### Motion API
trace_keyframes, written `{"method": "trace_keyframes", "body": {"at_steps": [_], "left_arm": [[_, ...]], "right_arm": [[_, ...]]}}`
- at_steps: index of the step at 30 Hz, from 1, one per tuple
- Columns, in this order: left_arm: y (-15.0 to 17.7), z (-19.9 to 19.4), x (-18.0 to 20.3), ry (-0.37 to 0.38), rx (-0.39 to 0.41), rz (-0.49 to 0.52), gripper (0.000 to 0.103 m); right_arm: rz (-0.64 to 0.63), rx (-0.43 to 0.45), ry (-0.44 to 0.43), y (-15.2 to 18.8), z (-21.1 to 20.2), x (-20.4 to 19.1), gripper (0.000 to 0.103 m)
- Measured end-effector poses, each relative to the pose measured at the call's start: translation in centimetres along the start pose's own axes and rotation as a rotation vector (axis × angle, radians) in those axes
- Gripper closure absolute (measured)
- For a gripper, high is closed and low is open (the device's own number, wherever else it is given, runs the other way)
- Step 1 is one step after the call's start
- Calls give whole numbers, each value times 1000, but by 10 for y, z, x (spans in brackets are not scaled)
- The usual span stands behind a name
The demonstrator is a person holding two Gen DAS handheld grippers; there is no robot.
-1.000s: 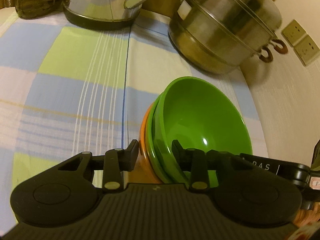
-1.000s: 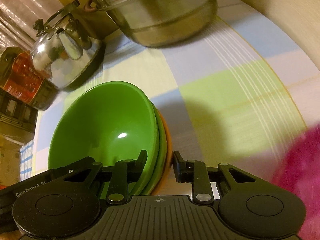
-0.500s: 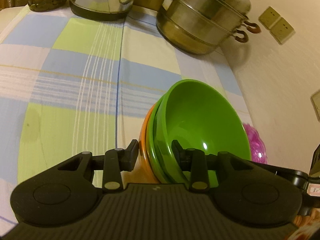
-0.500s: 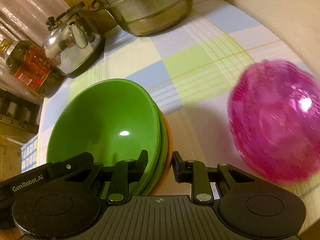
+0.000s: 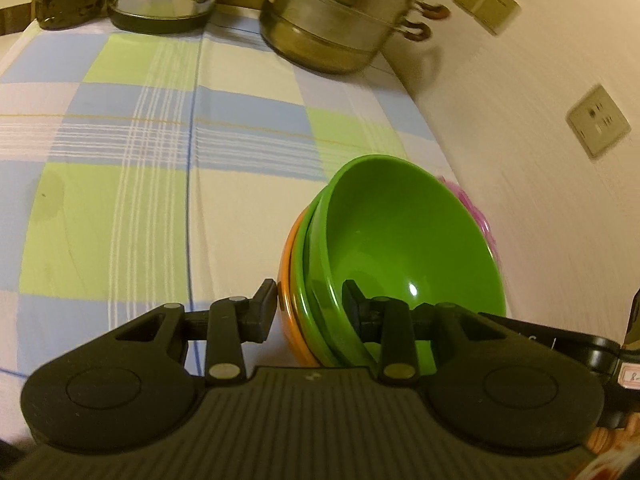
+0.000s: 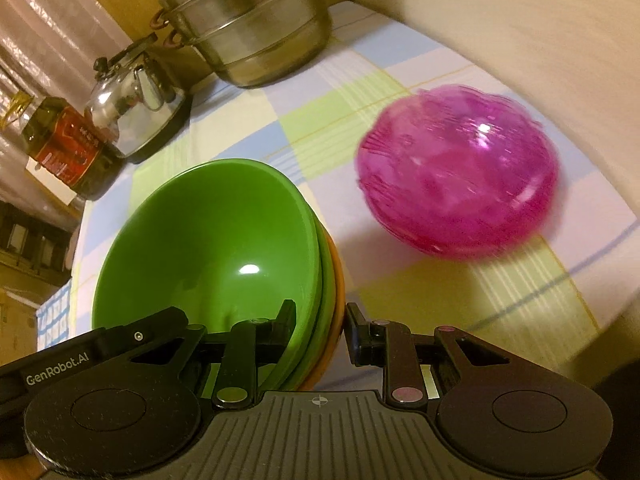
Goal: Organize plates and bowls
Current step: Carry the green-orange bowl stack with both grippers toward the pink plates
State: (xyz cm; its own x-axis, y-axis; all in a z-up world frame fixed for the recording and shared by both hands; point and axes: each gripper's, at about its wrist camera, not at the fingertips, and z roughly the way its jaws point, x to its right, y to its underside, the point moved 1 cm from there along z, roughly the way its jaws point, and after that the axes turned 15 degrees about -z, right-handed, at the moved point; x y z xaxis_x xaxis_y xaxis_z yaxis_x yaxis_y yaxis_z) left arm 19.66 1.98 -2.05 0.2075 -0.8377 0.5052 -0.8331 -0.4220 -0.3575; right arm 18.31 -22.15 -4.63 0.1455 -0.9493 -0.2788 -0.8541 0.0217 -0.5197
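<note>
Both grippers have carried the nested bowl stack (image 5: 384, 256) back from the far end of the table: the steamer pot (image 5: 340, 20) and kettle (image 5: 160, 0), which loomed close a second ago, now sit well off at the far edge, and the pink plate (image 6: 460, 168) has come fully into the right wrist view.

Two green bowls sit inside an orange one (image 5: 290, 304), the whole stack tilted. The left gripper (image 5: 310, 306) is clamped on the stack's rim, one finger outside against the orange wall, the other inside the top green bowl. The right gripper (image 6: 320, 330) grips the opposite rim the same way, inner finger in the green bowl (image 6: 208, 248), outer finger against the orange edge (image 6: 338, 296).

The pink plate lies on the checked tablecloth (image 5: 120, 200) to the right of the stack, apart from it in the right view; from the left wrist only a sliver of pink (image 5: 476, 212) peeks past the bowls' far rim. It is motion-blurred, so it may be more than one plate. A dark oil bottle (image 6: 64, 148) stands beside the kettle (image 6: 132, 108) at the far edge, with the steamer pot (image 6: 252, 28) further along. The wall (image 5: 540, 140) with its sockets runs close along the stack's right side.
</note>
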Motion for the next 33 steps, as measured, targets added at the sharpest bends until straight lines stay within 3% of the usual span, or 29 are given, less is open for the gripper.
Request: {"method": "trace_keyframes", "body": {"at_steps": [16,33], "left_arm": [[66,0,38,19,-49,61,73],[80,2,76,55,-63,115,72]], "right_arm": [[55,16,36,53,-46,52,77],[94,67,69,59,-76,84,77]]}}
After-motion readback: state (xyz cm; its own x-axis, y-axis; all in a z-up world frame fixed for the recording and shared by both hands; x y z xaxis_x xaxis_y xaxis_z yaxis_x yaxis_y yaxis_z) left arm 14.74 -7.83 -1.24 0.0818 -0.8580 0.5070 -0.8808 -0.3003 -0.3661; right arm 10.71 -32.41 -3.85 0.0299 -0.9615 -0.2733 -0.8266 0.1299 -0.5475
